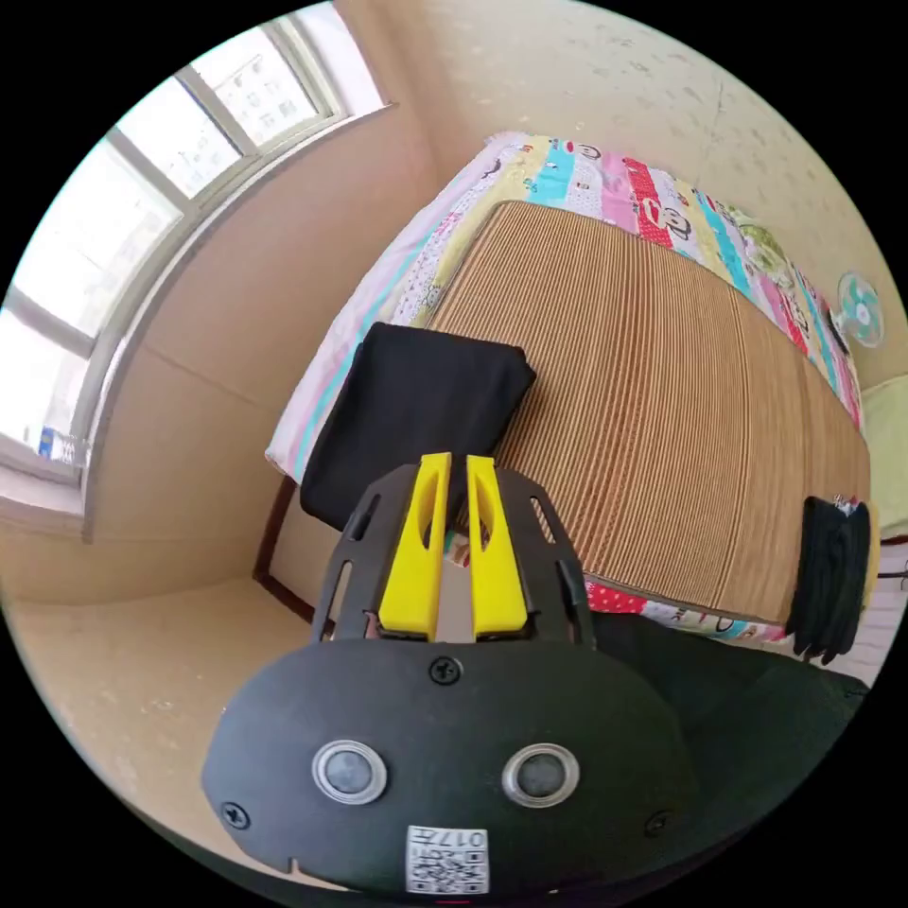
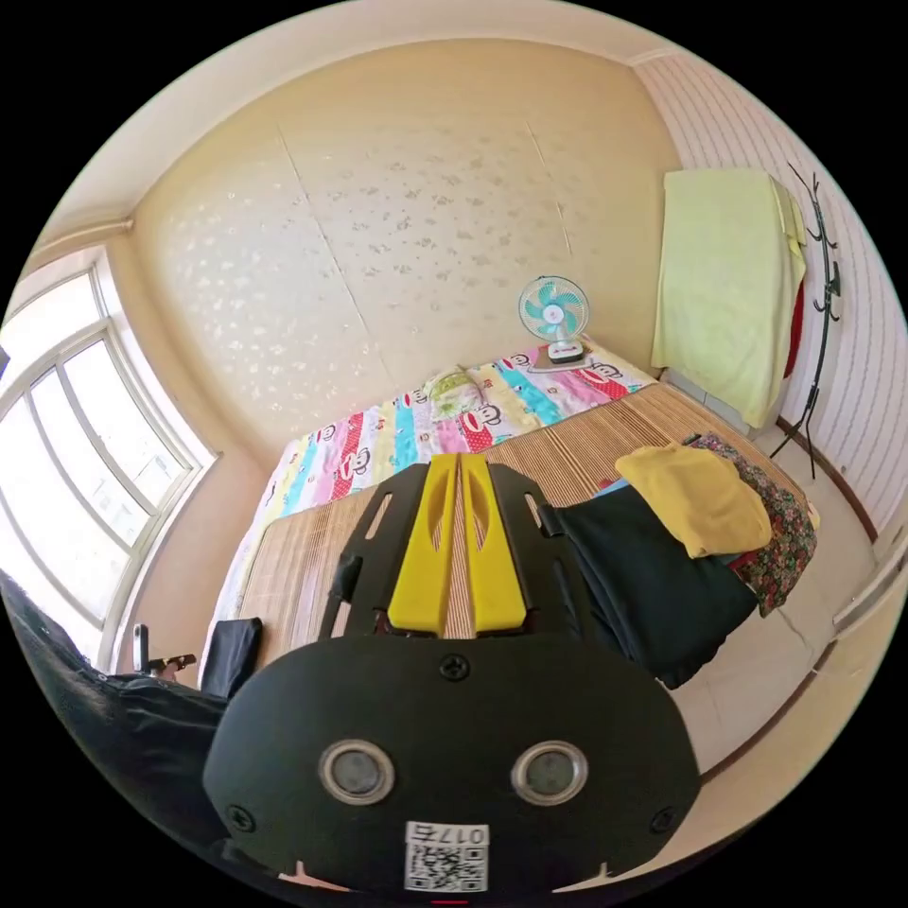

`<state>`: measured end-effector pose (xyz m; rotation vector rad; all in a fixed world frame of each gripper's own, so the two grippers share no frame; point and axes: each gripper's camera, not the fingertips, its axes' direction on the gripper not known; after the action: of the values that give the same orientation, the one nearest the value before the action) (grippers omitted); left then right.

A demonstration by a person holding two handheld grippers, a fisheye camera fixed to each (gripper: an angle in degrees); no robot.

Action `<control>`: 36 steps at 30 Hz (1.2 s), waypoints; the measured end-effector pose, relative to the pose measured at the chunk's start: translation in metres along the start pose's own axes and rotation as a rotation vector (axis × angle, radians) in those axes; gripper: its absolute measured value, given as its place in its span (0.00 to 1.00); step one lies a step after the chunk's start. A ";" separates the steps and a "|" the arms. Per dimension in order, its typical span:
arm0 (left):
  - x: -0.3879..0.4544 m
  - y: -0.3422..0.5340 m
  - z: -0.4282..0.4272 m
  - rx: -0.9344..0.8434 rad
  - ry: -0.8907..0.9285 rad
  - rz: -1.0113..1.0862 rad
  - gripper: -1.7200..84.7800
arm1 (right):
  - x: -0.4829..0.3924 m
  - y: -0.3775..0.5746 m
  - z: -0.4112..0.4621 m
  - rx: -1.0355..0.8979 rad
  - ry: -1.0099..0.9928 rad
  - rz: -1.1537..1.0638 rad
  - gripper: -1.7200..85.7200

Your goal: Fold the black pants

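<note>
Hovering left gripper (image 1: 457,461) over folded black pants (image 1: 416,416)

The black pants (image 1: 416,416) lie folded flat at the woven mat's (image 1: 662,397) corner.

The bed (image 2: 312,558) has a brown bamboo mat (image 1: 662,397) on top of a bright cartoon sheet (image 2: 416,440). The folded black pants (image 1: 416,416) lie at one corner of the mat. At another corner sits a pile of clothes (image 2: 681,549), yellow on top. A small fan (image 2: 554,317) stands on the sheet.
</note>
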<state>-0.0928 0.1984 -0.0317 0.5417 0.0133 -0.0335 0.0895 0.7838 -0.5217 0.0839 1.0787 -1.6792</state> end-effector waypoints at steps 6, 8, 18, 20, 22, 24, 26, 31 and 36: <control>-0.160 -0.031 0.048 -0.100 0.159 -0.448 0.12 | -0.061 0.039 -0.012 -0.112 0.089 -0.024 0.03; -0.221 -0.034 0.075 -0.193 0.183 -0.587 0.12 | -0.082 0.058 -0.019 -0.091 0.249 0.028 0.03; -0.302 -0.024 0.087 -0.167 0.525 -0.931 0.06 | -0.160 0.086 0.010 -0.237 0.317 -0.075 0.03; -0.303 -0.036 0.068 -0.095 0.680 -0.842 0.03 | -0.164 0.089 0.015 -0.255 0.318 -0.081 0.03; -0.285 -0.057 0.049 -0.007 0.936 -0.663 0.02 | -0.163 0.091 0.018 -0.262 0.306 -0.062 0.03; -0.245 -0.084 0.028 0.002 1.176 -0.452 0.01 | -0.159 0.095 0.019 -0.263 0.282 -0.044 0.03; -0.145 -0.124 -0.014 -0.082 1.447 -0.017 0.01 | -0.157 0.098 0.025 -0.275 0.251 -0.040 0.03; 0.063 -0.114 -0.124 -0.217 1.451 0.735 0.01 | -0.160 0.103 0.041 -0.284 0.219 -0.081 0.03; -0.024 -0.126 -0.114 -0.021 1.330 0.275 0.02 | -0.152 0.107 0.034 -0.265 0.162 -0.102 0.03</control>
<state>-0.1217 0.1498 -0.1933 0.4586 1.2317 0.5989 0.2521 0.8713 -0.4839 -0.0071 1.4401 -1.6252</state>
